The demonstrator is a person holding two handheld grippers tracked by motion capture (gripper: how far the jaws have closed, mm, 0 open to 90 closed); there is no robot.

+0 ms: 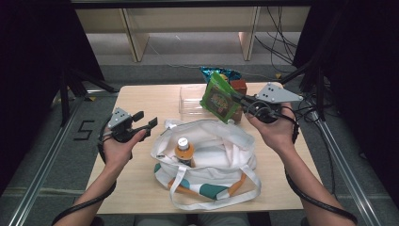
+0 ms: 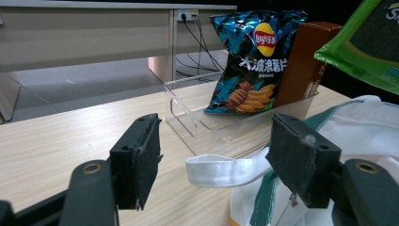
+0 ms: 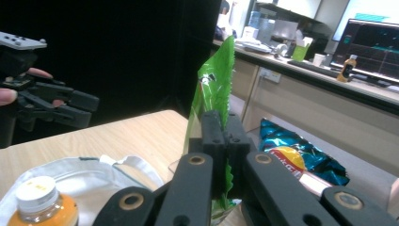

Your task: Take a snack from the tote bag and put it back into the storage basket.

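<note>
1. Packing looks partway done: the orange-drink bottle [image 1: 184, 151] already stands inside the white tote bag [image 1: 221, 146], white cap up.
2. Next item is in hand: the right gripper [image 1: 239, 100] is clamped flat on the edge of the green snack packet [image 1: 219, 98], which is held up in the air over the far rim of the bag, in front of the clear tray [image 1: 190, 104]. Not in the bag yet.
3. Left gripper [image 1: 145, 123] is wide open and holds nothing; it sits just beside the bag's left rim, with a white handle strap [image 2: 221, 170] lying between its jaws but not touched by the pads. My read: it's lined up to grab the strap or rim and hold the mouth open.
4. Left to pack, as I judge it: the blue chip bag [image 2: 254, 61] and the brown carton [image 2: 303, 63], both standing upright in the tray.
5. Materials:
   - Tote: soft cloth, slumped, with teal and orange trim at the near side; flat woven straps.
   - Green packet: thin glossy film, flat, crimped edge, bends at the clamp.
   - Chip bag: shiny crinkled foil, puffed.
   - Carton: stiff card, square-edged.
   - Tray: rigid clear plastic, straight walls.
   - Table [image 1: 141, 96]: pale wood-grain laminate, smooth.
</note>
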